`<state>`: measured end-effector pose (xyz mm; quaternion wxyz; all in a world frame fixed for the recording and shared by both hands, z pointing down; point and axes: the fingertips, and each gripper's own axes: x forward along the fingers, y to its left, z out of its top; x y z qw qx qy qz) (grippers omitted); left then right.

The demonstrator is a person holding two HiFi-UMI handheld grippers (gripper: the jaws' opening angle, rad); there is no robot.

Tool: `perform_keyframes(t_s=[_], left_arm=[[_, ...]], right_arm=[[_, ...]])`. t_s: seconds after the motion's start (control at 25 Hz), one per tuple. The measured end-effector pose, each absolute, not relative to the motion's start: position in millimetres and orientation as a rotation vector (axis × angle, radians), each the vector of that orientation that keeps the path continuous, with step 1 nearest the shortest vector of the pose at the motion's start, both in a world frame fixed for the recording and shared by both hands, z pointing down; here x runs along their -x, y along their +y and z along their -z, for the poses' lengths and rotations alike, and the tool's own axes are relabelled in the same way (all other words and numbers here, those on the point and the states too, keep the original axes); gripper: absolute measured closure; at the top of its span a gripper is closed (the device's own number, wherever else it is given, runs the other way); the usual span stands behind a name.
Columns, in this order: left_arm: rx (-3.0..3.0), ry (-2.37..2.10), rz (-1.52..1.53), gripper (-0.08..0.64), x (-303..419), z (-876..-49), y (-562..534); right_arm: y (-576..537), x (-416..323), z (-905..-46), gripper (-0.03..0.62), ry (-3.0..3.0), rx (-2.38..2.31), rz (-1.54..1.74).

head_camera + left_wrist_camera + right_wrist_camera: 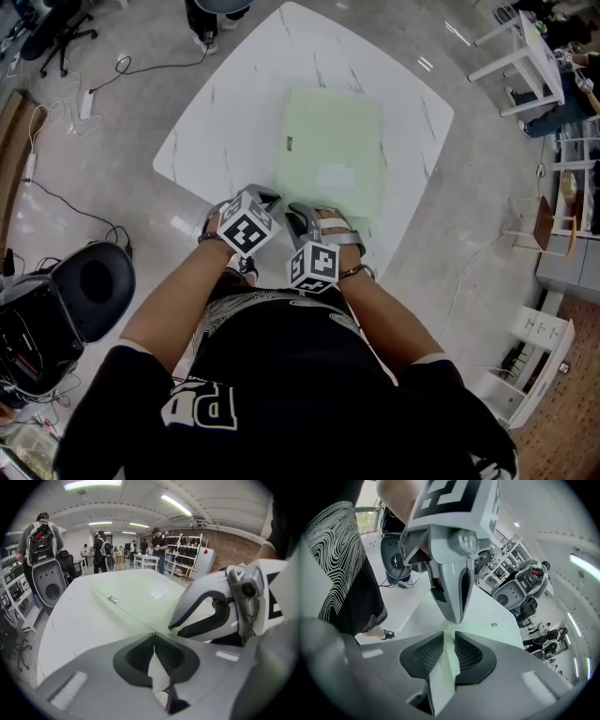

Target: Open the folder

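Observation:
A pale green folder (333,150) lies shut and flat on the white marble table (220,122), with a small dark tag on its left edge. Both grippers hover side by side at the table's near edge, just short of the folder's near-left corner. My left gripper (266,199) (153,633) is shut, tips touching, with nothing between them, and points along the folder (140,597). My right gripper (298,216) (450,633) has its jaws a narrow gap apart and empty. It points toward the left gripper (458,618), which hangs tips-down just ahead of it.
A black chair (89,281) stands on the floor at my left, with cables (66,202) trailing behind it. White tables (525,56) and shelving (553,347) stand to the right. People (42,531) stand beyond the table's far side.

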<state>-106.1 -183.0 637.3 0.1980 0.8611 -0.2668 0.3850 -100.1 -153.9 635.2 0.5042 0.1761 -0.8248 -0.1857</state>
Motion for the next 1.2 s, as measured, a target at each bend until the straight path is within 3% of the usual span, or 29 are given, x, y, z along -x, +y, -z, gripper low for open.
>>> perform_keyframes(t_s=[0.44, 1.2], left_arm=[[-2.409, -0.737, -1.121, 0.499, 107, -638, -183], [-2.380, -0.787, -1.129, 0.499, 107, -639, -182]], right_arm=[[-158, 97, -598, 0.581, -2.094, -0.561, 0.379], [-171, 63, -517, 0.586, -2.330, -0.839, 0.123]])
